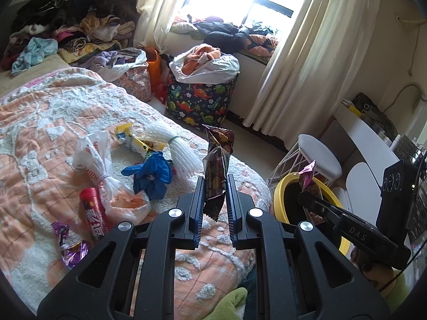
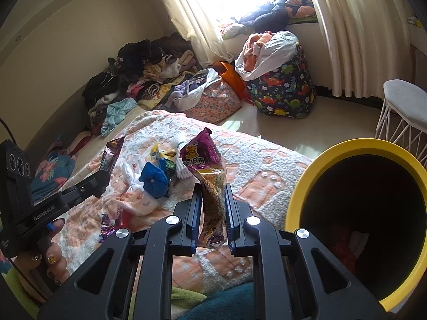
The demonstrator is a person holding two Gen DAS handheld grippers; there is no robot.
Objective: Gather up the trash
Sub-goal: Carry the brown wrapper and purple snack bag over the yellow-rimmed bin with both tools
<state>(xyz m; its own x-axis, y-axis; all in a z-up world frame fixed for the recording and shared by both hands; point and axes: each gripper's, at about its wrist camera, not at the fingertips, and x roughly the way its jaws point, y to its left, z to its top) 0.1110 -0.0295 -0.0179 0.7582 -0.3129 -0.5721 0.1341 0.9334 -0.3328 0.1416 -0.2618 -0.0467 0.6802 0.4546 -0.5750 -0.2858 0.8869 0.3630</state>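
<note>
Two grippers each grasp one wrapper between clenched fingers, the left gripper [image 1: 214,186] a dark snack wrapper [image 1: 217,165], the right gripper [image 2: 212,197] a purple snack bag [image 2: 206,170], above the bed [image 1: 40,122] where one blue glove [image 1: 150,176] lies, beside one yellow-rimmed bin [image 2: 304,184].

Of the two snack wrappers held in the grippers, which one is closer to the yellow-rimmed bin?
The purple wrapper in the right gripper: the bin sits just beside it. The dark brown wrapper in the left gripper is over the bed.
</note>
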